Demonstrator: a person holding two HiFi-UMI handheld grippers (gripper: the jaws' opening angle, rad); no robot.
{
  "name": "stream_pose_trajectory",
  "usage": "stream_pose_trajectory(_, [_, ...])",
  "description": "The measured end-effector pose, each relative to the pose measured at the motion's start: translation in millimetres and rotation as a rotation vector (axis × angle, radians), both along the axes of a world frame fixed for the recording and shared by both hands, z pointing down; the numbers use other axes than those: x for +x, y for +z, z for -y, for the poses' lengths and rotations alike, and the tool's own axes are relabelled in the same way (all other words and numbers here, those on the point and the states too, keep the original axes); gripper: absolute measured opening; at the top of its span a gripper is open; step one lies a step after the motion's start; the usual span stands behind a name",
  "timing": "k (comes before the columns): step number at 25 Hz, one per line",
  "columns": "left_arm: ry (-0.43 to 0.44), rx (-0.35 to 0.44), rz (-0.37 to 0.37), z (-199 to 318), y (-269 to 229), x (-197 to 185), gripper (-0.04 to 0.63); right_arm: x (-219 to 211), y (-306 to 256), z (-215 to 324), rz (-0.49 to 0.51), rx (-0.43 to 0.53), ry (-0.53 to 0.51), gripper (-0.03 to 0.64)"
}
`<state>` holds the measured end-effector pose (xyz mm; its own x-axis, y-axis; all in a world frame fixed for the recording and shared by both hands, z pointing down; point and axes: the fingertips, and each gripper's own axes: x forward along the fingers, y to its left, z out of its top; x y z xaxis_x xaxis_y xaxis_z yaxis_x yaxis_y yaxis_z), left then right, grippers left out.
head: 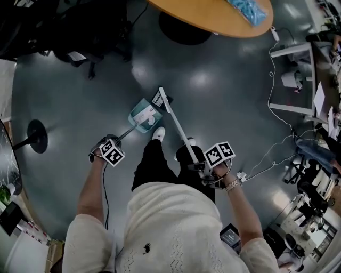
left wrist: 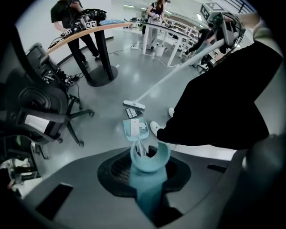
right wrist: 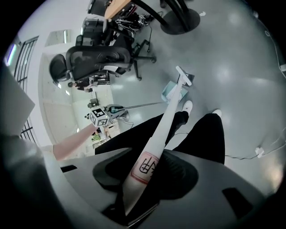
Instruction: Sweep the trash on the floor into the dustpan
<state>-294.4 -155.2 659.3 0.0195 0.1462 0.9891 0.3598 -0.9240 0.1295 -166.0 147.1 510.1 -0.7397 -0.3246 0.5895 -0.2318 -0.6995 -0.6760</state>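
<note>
Floor point(head: 224, 90): open grey expanse from 12 to 3 o'clock of the dustpan, the best room for a broom stroke. It was bounded at 12 by the round tabletop point(head: 213, 16) and its pedestal base point(head: 184, 29), at 10 to 11 by an office chair point(left wrist: 40, 120), and at 3 to 4 by loose white cables point(head: 272, 80) well apart from the work. Broom point(right wrist: 156, 143): its handle was clamped between the right gripper point(head: 205, 170) fingers, with the brush head point(left wrist: 134, 105) on the floor just at 12 of the pan. Dustpan point(left wrist: 136, 129): it sat tilted with its lip on the floor, and its teal handle was gripped firmly by the left gripper point(head: 108, 145) fingers. A white shoe point(head: 158, 133) stood just beside the pan at 5, a tight edge. Trash: one pale flat piece point(left wrist: 132, 129) lay inside the pan, and a darker piece point(left wrist: 131, 112) lay between brush and lip. Judged partly done; that last piece probably remained. No other debris could be made out.
</note>
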Motion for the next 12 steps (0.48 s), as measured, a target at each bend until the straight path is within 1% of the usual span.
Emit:
stream_pose_trajectory(2, [-0.083,-0.012,0.000,-9,-5,-11,0.091,23,0,1,-0.028,-0.002,-0.029,0.167])
stream_pose_trajectory(4, [-0.186,-0.023,0.008,-21,-9,-19,0.091,51,2,0,-0.050,-0.001,-0.067,0.167])
stream_pose_trajectory(7, [-0.337,-0.024,0.026,-46,-13,-24,0.091,101,11,-4,-0.074,0.008,-0.143,0.167])
stream_pose_trajectory(10, [-0.482,-0.008,0.047,-81,-14,-19,0.091,157,24,-8,-0.083,0.025,-0.251,0.167])
stream_pose_trajectory(12, [-0.557,0.010,0.061,-106,-18,-8,0.091,195,35,-13,-0.092,0.034,-0.343,0.168])
